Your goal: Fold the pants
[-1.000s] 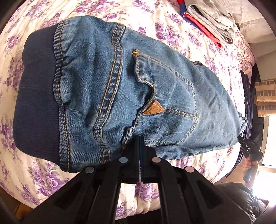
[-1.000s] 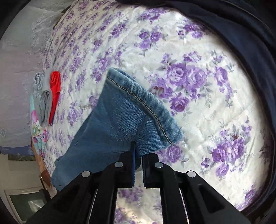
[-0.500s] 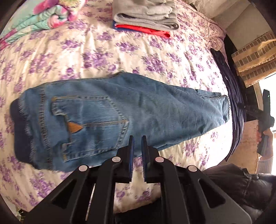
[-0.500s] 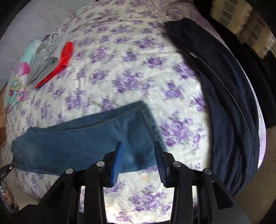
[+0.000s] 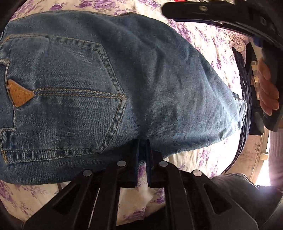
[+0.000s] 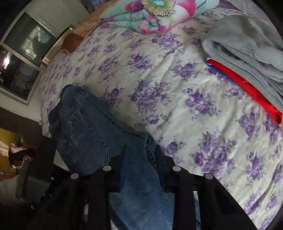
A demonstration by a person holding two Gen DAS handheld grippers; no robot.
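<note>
Left fingers [image 5: 142,141] nearly closed at jeans' [image 5: 141,79] near edge, grip unclear. Right fingers [image 6: 140,150] parted astride denim, positioned for folding.

Quick count from my feeds: one pair of jeans [image 5: 150,74] on the bed [image 6: 159,74], with one back pocket [image 5: 74,85] showing and one tan triangular patch [image 5: 18,95] on it. Two hand-held grippers: the left hand-held gripper [image 5: 141,143] and the right hand-held gripper [image 6: 140,150]. One stack of folded clothes [image 6: 247,58] where I can make out three layers, gray, red and blue. One rolled floral quilt [image 6: 153,16]. One bare hand [image 5: 267,90] at the edge.
</note>
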